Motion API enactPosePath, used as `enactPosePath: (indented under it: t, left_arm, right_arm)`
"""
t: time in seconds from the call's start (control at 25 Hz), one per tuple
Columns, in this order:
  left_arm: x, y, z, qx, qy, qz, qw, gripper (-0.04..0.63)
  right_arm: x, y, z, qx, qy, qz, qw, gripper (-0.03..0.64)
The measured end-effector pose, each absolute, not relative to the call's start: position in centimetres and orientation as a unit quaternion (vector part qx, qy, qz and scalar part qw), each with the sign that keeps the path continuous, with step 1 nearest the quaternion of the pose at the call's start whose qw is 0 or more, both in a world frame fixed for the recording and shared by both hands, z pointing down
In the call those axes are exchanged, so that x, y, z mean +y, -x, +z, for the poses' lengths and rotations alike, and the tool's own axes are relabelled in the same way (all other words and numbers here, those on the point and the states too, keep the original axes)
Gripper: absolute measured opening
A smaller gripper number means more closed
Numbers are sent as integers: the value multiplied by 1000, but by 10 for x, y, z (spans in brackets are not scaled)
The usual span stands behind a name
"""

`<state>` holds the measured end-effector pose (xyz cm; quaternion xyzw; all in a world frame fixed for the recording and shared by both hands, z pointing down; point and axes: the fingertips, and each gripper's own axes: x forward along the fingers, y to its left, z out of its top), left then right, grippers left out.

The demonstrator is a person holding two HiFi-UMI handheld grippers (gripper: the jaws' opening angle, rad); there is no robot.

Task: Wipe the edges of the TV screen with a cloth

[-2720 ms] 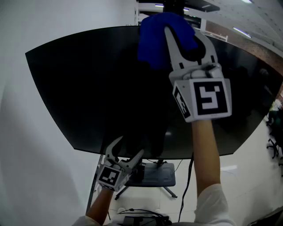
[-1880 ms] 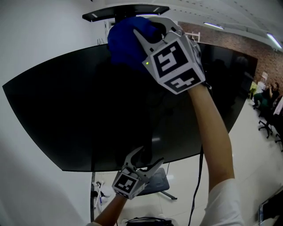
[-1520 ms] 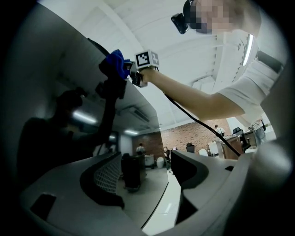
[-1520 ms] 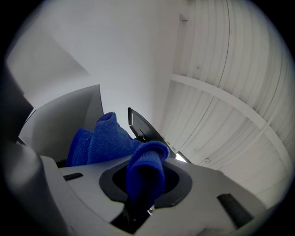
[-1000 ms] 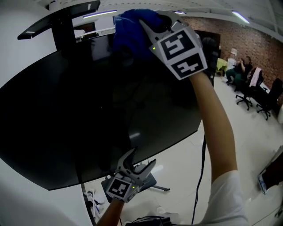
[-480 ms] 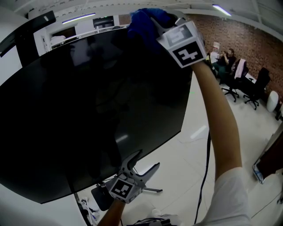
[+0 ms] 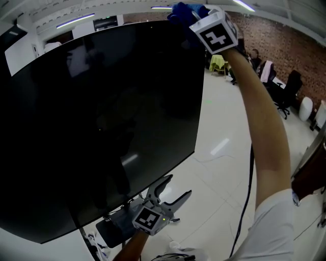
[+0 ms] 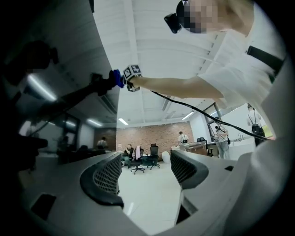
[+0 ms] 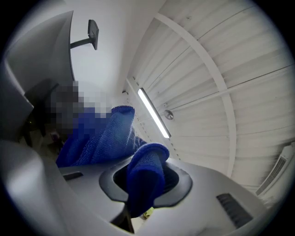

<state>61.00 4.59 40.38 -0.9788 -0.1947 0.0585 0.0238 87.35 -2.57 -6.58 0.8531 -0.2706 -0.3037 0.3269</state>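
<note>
At the top right corner of the TV screen, my right hand-held gripper clamps the blue cloth while my left hand-held gripper hangs open, empty, below; overreach could slip it off the edge.

The TV screen ran off the head view's left edge, so its left side could not be seen. Its top right corner lay behind the cloth, which was itself cut by the top edge, and whether the two touched could not be told. The stand was mostly hidden behind the screen. The seated people far off were too small to make out.
</note>
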Motion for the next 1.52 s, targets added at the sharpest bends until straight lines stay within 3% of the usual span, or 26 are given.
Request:
enactPosePath:
  t: [0.28,0.48,0.6,1.52]
  left_arm:
    - [54,-624,415,-196,979,45,31,333]
    - [59,-630,424,-199,979,33,19,333]
    - [65,-633,429,-205,978,29,15,333]
    - [97,-649,460,-222,975,4,1,333]
  right_arm:
    - [13,-929,-59,-194,-878,-300,317,89]
    - [34,-945,-51,-231,-910,-288,190,87]
    - [36,-953,-34,-259,-916,-268,150,87]
    - [21,-966,234,-344,-913,-166,145,83]
